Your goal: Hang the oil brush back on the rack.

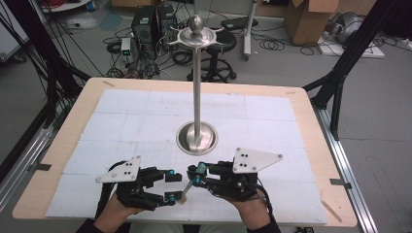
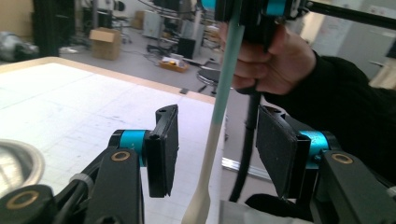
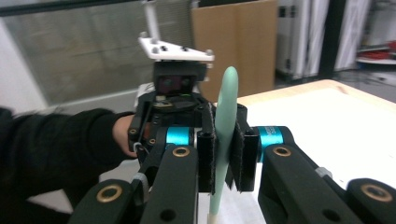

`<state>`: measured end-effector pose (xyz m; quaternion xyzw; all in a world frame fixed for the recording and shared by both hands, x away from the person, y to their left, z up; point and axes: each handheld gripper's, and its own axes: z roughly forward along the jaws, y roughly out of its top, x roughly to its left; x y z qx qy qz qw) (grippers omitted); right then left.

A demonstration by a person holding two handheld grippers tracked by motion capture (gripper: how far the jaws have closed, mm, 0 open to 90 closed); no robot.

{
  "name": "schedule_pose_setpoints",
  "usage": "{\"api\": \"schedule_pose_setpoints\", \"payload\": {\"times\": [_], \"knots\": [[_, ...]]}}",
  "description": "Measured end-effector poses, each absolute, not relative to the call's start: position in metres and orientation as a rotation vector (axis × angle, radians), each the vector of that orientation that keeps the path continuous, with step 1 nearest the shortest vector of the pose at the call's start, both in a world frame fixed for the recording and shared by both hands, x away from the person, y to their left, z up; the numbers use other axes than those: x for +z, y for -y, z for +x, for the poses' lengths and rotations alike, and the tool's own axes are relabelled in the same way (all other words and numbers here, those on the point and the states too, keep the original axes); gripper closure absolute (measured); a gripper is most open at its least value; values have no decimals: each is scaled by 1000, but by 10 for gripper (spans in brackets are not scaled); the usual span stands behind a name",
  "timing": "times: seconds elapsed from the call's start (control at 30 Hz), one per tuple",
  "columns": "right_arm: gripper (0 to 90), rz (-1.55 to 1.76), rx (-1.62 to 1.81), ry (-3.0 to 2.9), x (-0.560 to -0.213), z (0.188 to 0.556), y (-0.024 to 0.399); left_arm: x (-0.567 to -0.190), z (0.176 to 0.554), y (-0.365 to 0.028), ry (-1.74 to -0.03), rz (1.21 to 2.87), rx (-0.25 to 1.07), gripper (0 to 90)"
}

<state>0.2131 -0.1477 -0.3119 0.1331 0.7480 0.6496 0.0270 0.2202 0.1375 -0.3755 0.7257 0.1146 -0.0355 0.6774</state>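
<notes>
Spoon (image 2: 223, 88) hangs between my two grippers near table's (image 1: 311, 145) front edge: slim, pale mint-green handle, cream-white lower part widening toward its end. Right gripper (image 3: 223, 154) has pads clamped narrow on green part; rounded green tip sticks up past pads. Left gripper (image 2: 217, 149) jaws stand parted, spoon's cream section between them, touching neither pad that I see. From high view, spoon (image 1: 187, 187) slants across gap between grippers. Steel stand (image 1: 197, 97) sits behind, well apart.
</notes>
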Motion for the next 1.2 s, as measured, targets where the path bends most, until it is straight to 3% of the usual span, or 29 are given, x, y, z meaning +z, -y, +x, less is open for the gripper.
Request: {"api": "schedule_pose_setpoints", "payload": {"times": [0.23, 0.6, 1.2], "knots": [[823, 237, 2028, -2411, -302, 218, 136, -375, 219, -134, -214, 1651, -133, 520], [822, 81, 2067, -2560, -302, 230, 118, -378, 216, -129, -126, 1711, -220, 668], [821, 40, 2063, -2602, -303, 234, 113, -379, 217, -131, -131, 1729, -190, 811]]}}
